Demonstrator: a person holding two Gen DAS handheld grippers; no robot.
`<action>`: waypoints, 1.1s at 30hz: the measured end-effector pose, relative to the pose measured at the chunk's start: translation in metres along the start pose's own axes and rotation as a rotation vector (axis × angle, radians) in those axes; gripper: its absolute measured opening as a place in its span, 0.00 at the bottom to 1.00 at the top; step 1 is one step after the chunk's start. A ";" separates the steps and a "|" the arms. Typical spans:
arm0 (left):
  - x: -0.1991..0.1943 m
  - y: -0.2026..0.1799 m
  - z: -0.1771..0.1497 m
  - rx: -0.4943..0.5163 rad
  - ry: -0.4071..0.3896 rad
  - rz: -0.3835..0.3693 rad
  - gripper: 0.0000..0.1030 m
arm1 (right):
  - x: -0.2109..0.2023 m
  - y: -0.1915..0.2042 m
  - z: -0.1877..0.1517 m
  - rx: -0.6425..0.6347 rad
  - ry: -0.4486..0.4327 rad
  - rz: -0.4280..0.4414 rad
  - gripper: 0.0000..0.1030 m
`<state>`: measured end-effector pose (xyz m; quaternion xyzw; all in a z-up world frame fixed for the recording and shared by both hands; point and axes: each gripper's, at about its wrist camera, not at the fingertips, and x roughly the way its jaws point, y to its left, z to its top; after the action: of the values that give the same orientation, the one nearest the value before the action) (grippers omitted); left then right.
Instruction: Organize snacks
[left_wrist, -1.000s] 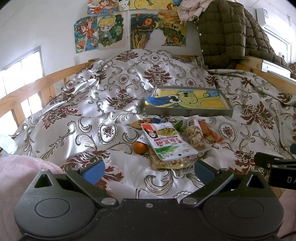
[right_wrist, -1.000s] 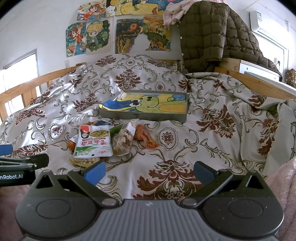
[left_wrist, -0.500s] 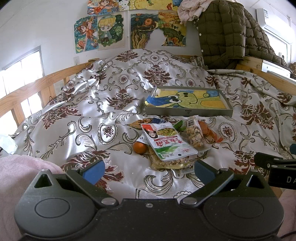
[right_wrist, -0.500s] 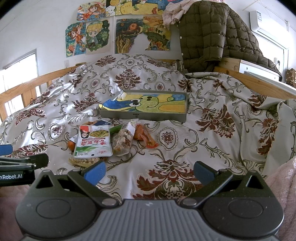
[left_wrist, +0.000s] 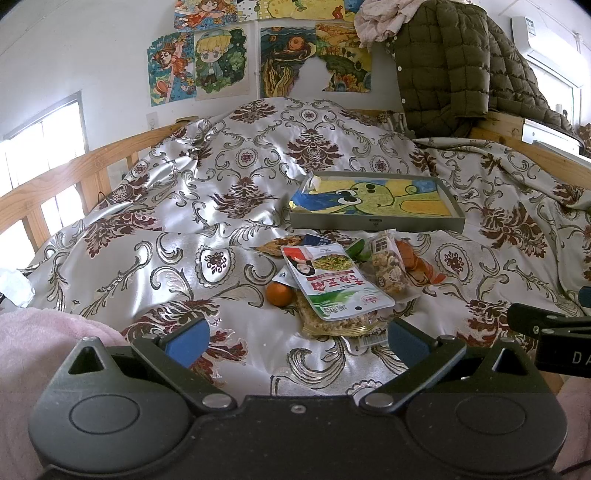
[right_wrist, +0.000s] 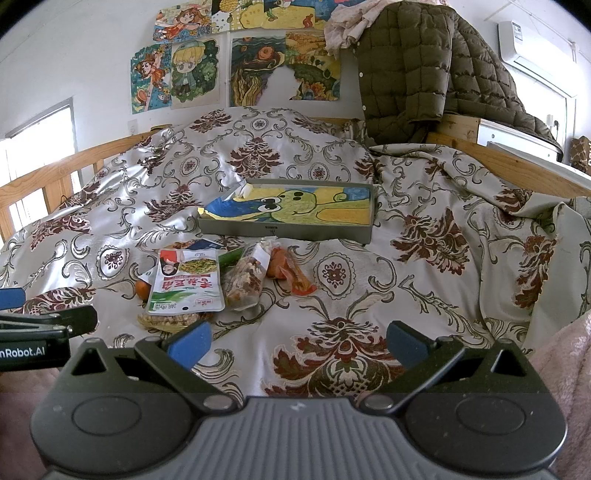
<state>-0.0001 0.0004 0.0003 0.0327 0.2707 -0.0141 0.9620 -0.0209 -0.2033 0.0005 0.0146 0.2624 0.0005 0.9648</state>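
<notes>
A pile of snacks lies on the patterned bedspread: a white-and-green pouch on top of a clear bag of crumbly snack, a clear bag of nut mix, an orange packet and a small orange. Behind the pile sits a shallow grey tray lined with a green cartoon drawing. My left gripper hovers open just in front of the pile. My right gripper is open over bare bedspread, right of the pile.
Wooden bed rails run along the left and the right. A green quilted jacket hangs at the back right. Pink fleece lies at the near edges. The bedspread rises in folds behind the tray.
</notes>
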 end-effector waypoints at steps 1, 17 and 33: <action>0.000 0.000 0.000 0.000 0.000 0.000 0.99 | 0.000 0.000 0.000 0.000 0.000 0.000 1.00; 0.000 0.000 0.000 0.000 0.000 0.000 0.99 | 0.001 0.001 0.000 -0.002 0.003 -0.002 1.00; 0.006 -0.007 0.000 0.021 0.032 -0.002 0.99 | 0.016 0.000 -0.004 -0.007 0.047 -0.005 1.00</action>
<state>0.0051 -0.0068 -0.0034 0.0428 0.2861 -0.0176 0.9571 -0.0095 -0.2035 -0.0110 0.0104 0.2848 -0.0005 0.9585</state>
